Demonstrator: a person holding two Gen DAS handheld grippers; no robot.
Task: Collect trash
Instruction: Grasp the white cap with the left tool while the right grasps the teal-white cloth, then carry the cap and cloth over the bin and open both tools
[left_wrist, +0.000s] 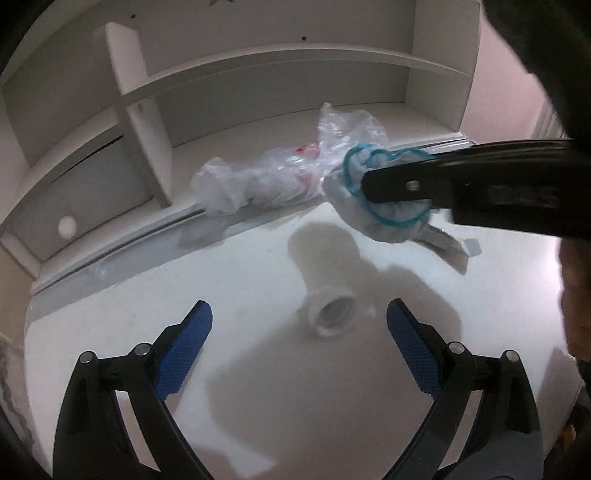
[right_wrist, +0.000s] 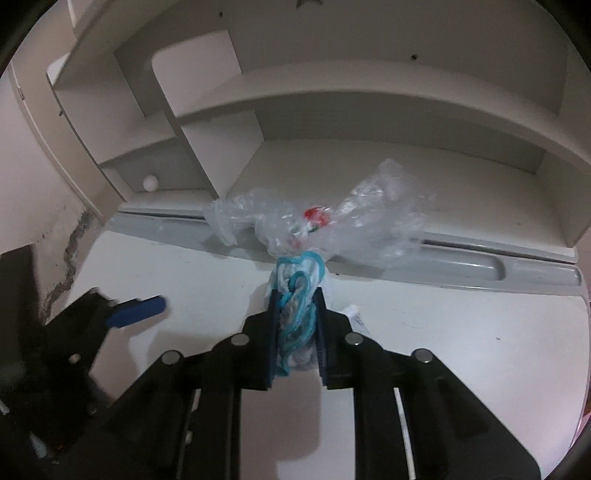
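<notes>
1. Left gripper (left_wrist: 299, 332): jaws wide, nothing between them. It hangs over the near part of the white desk (left_wrist: 258, 387), above a small white cap (left_wrist: 328, 314) lying on its side.
2. Clear bag (left_wrist: 258, 177): crumpled, on the far desk edge beside the grey tray (right_wrist: 480, 258), below the shelves (left_wrist: 258, 66). Not collected.
3. Mask (right_wrist: 295, 314): white with teal loops, just near the bag; whether they touch cannot be told.
4. Right gripper (right_wrist: 295, 332): jaws narrow, clamped on the mask.
5. Progress, judged: one item gripped, none seen deposited. Bag and cap remain. No bin is in view.
</notes>
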